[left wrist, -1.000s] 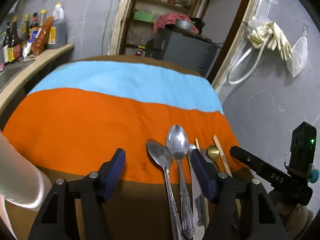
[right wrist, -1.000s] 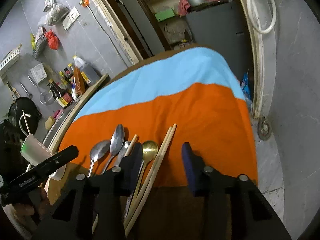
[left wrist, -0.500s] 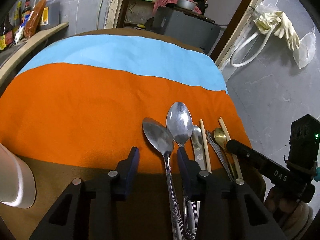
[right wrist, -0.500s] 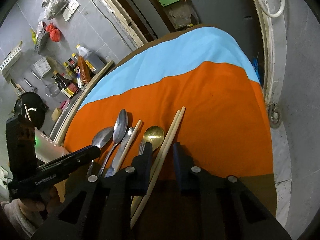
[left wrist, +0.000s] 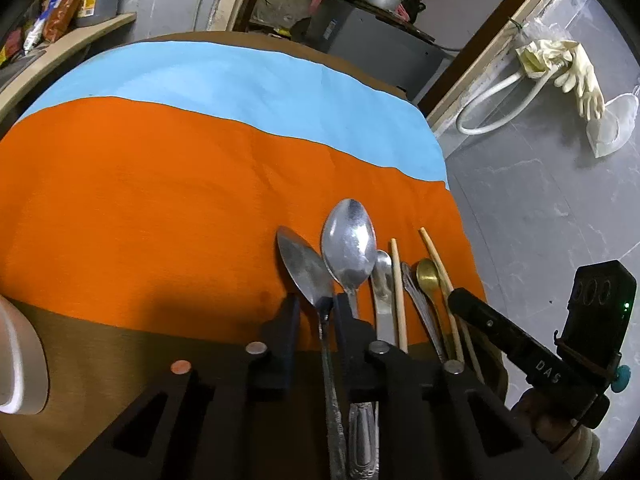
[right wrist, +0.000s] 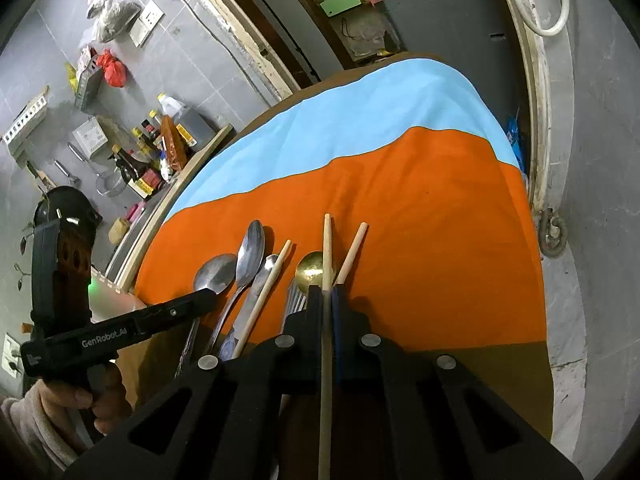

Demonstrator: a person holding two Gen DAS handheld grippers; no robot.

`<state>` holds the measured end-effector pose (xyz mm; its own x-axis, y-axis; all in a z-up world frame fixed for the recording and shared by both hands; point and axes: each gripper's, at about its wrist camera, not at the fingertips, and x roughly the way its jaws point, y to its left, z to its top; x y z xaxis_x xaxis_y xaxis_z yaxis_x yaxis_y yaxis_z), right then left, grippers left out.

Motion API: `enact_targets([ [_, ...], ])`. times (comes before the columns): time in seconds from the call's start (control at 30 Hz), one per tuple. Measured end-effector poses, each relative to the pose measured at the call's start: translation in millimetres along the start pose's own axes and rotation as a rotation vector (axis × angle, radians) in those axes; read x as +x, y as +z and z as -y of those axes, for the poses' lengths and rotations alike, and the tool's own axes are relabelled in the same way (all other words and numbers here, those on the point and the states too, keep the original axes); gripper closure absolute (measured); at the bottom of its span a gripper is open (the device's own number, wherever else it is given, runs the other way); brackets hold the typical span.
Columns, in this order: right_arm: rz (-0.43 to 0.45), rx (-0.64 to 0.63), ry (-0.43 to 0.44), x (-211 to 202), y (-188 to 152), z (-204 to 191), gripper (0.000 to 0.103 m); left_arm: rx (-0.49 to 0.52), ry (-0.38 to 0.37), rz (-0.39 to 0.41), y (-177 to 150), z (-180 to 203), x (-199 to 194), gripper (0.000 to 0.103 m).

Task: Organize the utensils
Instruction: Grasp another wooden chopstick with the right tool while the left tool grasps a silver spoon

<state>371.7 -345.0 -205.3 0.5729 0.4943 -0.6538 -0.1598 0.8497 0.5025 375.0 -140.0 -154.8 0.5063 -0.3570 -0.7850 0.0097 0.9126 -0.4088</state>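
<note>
Step in hand: both grippers taking a first pick from the utensil row at the near edge of the desk's orange-blue-brown cloth [left wrist: 160, 208]. Left gripper [left wrist: 316, 320]: jaws closing on the neck of the dull steel spoon [left wrist: 302, 270], pads look on it. Right gripper [right wrist: 326, 300]: jaws clenched on one pale wooden chopstick [right wrist: 327, 248]. Both long axes run away from the person, bowl & tip pointing far. Next, I'd say: lift straight up w/o dragging neighbours, e.g. the small brass spoon [right wrist: 312, 272] just beside.

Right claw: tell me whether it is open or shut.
Shut. The right claw has its two fingers pressed against a wooden chopstick, which runs straight between them with no gap showing.
</note>
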Motion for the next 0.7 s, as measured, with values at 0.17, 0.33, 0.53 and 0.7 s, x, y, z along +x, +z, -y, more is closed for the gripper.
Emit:
enact_targets([
  [0.17, -0.046, -0.032, -0.032, -1, 3, -4, 0.099, -0.02, -0.016, -0.023, 2, 2, 1, 0.096],
  [0.33, -0.089, -0.036, -0.057, -1, 8, -5, 0.099, -0.027, -0.024, -0.029, -2, -1, -4, 0.1],
  [0.53, -0.025, -0.042, -0.072, -22, 4, -17, 0.099, -0.006, -0.017, 0.012, -9, -4, -24, 0.1],
  [0.7, 0.13, -0.009, -0.018, -54, 0, -31, 0.099, 0.063, -0.042, 0.091, -15, 2, -52, 0.101],
])
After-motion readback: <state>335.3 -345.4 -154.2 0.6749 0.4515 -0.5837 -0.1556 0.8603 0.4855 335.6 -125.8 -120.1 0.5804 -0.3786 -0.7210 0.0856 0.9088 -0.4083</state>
